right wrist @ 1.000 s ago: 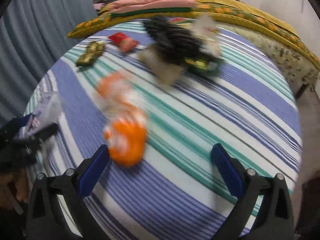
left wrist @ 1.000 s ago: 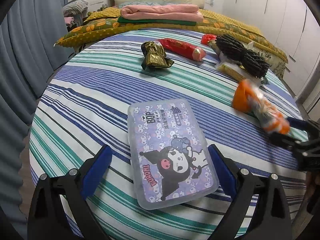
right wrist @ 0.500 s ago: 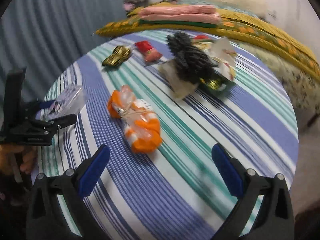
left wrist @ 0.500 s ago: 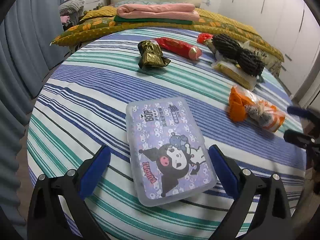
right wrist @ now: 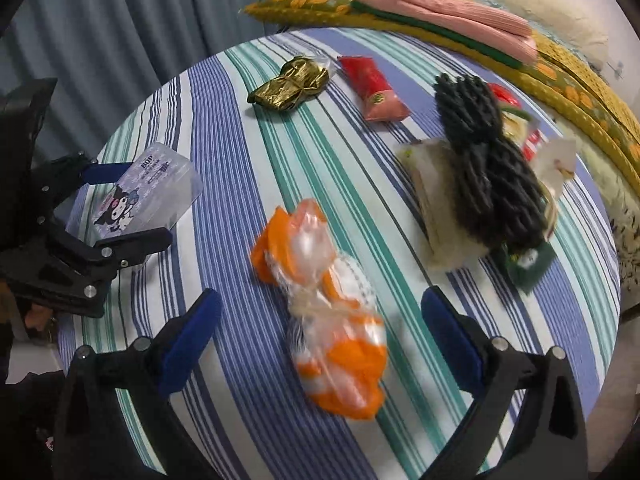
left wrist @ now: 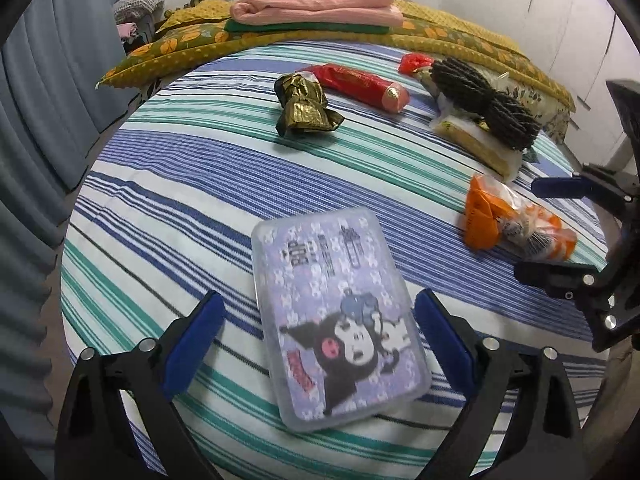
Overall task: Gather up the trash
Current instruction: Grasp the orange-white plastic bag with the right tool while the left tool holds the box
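Left wrist view: left gripper (left wrist: 318, 344) wide open, fingers either side of purple cartoon case (left wrist: 338, 314) on striped cloth (left wrist: 180, 184), pads not touching it. Case long axis runs away from camera, slightly tilted left. Orange wrapper (left wrist: 516, 226) lies at right, just before right gripper (left wrist: 548, 232).

Right wrist view: right gripper (right wrist: 320, 334) jaws wide, closing; orange wrapper (right wrist: 328, 312) between them, untouched, long axis running from far left toward near right. Gold wrapper (right wrist: 290, 84), red packet (right wrist: 372, 88), black bundle (right wrist: 486, 164) beyond.

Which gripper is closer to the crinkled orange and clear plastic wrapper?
Right. The right gripper, jaws closing, straddles the orange wrapper without touching. The left gripper sits apart, around the purple cartoon box.
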`<action>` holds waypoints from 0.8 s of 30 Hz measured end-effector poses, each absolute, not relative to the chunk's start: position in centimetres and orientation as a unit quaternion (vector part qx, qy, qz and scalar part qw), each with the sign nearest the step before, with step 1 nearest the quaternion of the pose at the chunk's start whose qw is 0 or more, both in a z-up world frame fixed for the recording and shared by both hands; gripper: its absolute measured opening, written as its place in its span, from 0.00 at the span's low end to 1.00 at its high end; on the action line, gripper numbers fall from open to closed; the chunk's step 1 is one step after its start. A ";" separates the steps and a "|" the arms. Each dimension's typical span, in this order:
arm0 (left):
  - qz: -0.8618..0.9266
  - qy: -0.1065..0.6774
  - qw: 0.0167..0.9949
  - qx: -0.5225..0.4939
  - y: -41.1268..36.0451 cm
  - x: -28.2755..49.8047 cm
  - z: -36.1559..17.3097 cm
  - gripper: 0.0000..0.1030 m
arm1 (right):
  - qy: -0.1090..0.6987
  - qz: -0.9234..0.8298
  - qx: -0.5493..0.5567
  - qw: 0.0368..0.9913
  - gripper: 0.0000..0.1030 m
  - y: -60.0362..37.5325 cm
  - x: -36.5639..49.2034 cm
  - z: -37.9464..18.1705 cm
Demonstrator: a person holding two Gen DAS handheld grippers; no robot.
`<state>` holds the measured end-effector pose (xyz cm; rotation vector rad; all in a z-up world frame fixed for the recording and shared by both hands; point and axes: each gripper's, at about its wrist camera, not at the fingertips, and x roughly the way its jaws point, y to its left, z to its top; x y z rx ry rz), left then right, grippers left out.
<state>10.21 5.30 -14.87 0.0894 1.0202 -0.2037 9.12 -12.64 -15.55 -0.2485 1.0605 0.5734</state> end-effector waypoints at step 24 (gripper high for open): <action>-0.170 0.481 0.859 0.055 0.9 7.4 -14.7 0.66 | 0.498 0.213 -0.007 0.841 0.45 -19.1 4.7 -14.5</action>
